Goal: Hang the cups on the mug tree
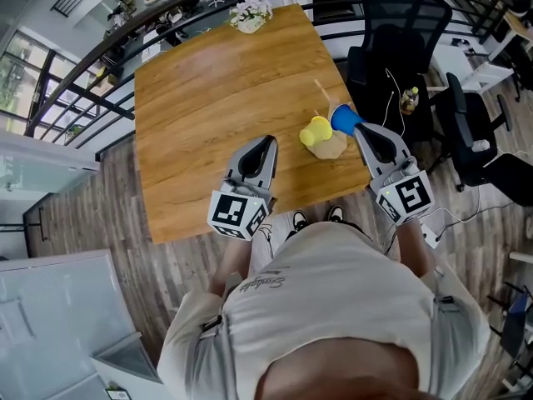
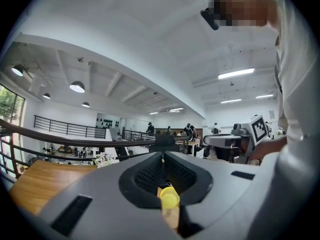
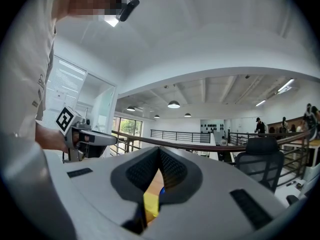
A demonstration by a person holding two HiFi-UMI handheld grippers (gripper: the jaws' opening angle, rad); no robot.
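On the wooden table (image 1: 208,98), near its front right corner, stands a small light-wood mug tree (image 1: 331,147). A yellow cup (image 1: 316,130) and a blue cup (image 1: 344,119) sit up on it, side by side. My left gripper (image 1: 269,141) hovers over the table just left of the yellow cup, jaws shut and empty. My right gripper (image 1: 361,128) is shut and empty too, its tip right beside the blue cup. In the left gripper view the yellow cup (image 2: 169,197) shows below the shut jaws. In the right gripper view, slivers of the yellow cup (image 3: 151,203) and the blue cup (image 3: 161,190) show.
A pot of white flowers (image 1: 250,13) stands at the table's far edge. Black office chairs (image 1: 391,23) and a desk crowd the right side. A railing (image 1: 100,65) runs behind the table. The person stands at the table's near edge.
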